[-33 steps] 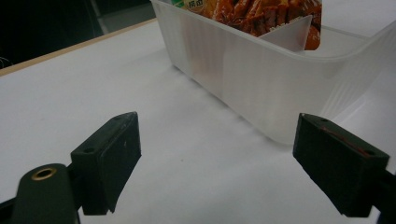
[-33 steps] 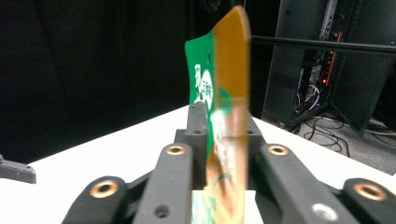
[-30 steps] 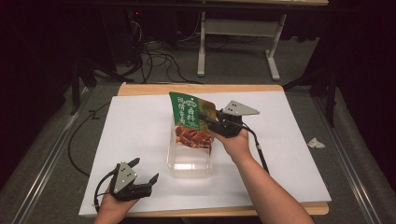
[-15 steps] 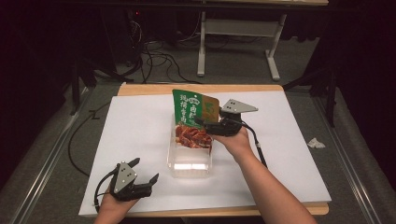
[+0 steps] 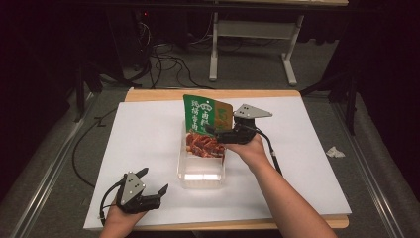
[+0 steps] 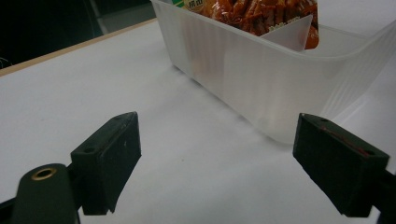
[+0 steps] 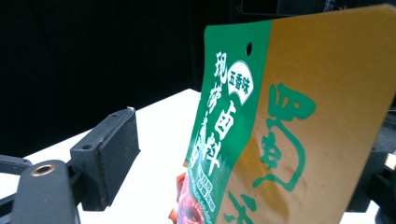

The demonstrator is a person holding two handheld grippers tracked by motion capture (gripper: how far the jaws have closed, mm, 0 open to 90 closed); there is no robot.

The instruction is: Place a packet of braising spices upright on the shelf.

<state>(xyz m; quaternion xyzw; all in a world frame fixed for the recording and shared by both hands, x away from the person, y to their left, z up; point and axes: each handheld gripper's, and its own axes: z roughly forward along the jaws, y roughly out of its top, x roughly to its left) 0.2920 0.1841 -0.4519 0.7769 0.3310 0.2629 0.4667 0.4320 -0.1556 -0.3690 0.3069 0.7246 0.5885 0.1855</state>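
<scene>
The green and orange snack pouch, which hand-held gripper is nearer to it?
Right. The right hand-held gripper is at the green and orange snack pouch; the left hand-held gripper sits apart, near the table's front edge.

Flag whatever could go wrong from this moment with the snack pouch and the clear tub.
1. The right gripper has its jaws apart around the snack pouch, which stands upright with its lower end in the clear tub; unsupported, it may tip over the rim.
2. The left gripper sits open, off the tub, so a nudge could slide the tub across the white sheet.

One snack pouch [image 5: 203, 124], one clear plastic tub [image 5: 200, 174], one crumpled paper scrap [image 5: 335, 151].
</scene>
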